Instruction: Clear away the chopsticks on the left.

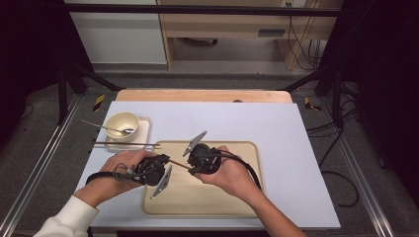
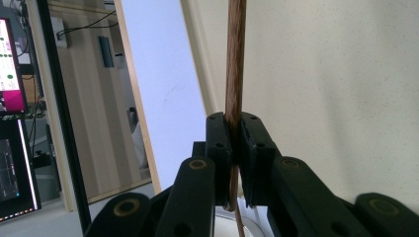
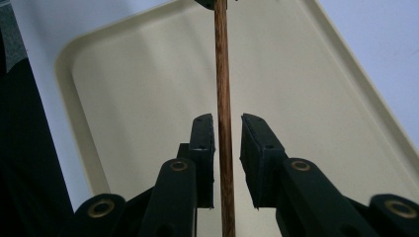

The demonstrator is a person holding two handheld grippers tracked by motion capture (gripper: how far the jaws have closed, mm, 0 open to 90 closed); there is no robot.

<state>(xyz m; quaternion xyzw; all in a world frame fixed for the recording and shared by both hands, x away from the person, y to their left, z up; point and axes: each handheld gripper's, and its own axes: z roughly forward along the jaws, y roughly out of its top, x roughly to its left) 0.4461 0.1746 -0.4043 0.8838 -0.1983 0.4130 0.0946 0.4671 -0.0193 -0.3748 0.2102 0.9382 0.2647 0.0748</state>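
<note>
A slim brown wooden chopstick (image 1: 179, 164) is held clear of the cream tray (image 1: 247, 197), bridging the short gap between the left gripper (image 1: 165, 160) and the right gripper (image 1: 192, 168). In the left gripper view the chopstick (image 2: 235, 59) is clamped between the pads and runs straight away over the tray (image 2: 346, 74). In the right gripper view the stick (image 3: 223, 98) is seen between the pads, close against one, with a gap left to the other.
</note>
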